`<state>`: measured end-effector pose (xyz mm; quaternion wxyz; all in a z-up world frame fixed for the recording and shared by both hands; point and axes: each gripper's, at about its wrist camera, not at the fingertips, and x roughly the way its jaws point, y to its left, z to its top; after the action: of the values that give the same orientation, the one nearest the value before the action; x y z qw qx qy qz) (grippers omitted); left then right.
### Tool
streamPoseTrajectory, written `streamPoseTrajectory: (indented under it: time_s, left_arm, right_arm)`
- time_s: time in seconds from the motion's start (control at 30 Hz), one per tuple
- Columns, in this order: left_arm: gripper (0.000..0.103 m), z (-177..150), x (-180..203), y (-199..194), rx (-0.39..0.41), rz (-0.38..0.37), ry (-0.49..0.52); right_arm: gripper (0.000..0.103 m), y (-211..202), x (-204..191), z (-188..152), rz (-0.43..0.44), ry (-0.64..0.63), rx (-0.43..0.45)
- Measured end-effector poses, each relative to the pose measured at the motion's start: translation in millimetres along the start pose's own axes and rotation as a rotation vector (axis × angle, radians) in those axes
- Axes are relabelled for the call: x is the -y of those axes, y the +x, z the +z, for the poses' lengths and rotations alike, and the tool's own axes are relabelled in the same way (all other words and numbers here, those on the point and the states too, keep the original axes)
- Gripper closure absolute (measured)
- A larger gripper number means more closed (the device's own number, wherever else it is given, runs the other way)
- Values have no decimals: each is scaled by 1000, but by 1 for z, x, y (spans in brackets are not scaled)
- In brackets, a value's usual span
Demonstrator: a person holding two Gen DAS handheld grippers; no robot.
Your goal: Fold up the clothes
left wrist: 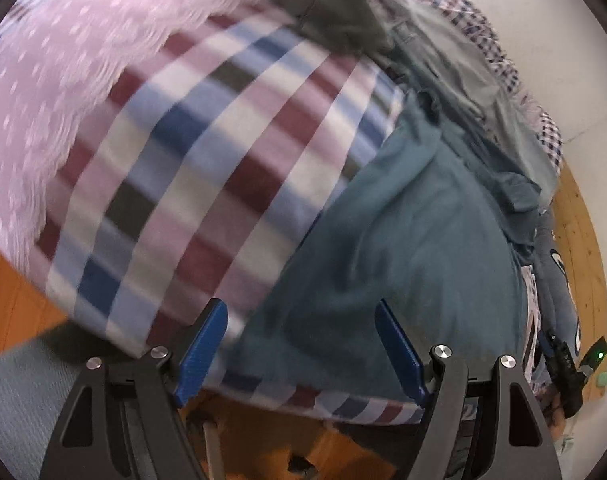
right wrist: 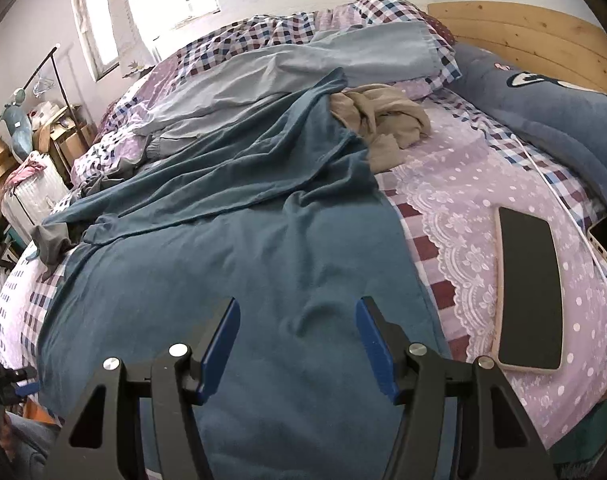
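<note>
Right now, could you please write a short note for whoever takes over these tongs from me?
Left tongs: open, empty, over the near hem of the teal garment.
Right tongs: open, empty, over the same garment.
The teal garment lies spread across the bed, unfolded; light blue trousers and a crumpled tan garment lie behind it.
Phone lies to the right.
Done: nothing folded. Left: all three.
</note>
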<state>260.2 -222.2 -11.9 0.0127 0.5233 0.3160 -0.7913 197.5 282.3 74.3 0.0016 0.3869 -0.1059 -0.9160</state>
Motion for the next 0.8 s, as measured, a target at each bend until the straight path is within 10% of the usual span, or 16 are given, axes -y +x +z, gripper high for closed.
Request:
streamPoseTrajectory:
  time_s: [0.47, 0.8]
  left_arm:
    - [25, -17, -21, 7, -30, 39, -112]
    - [76, -22, -23, 2, -42, -75, -136]
  right_arm:
    - [39, -20, 42, -10, -2, 133, 10]
    - [39, -20, 52, -18, -14, 170, -4]
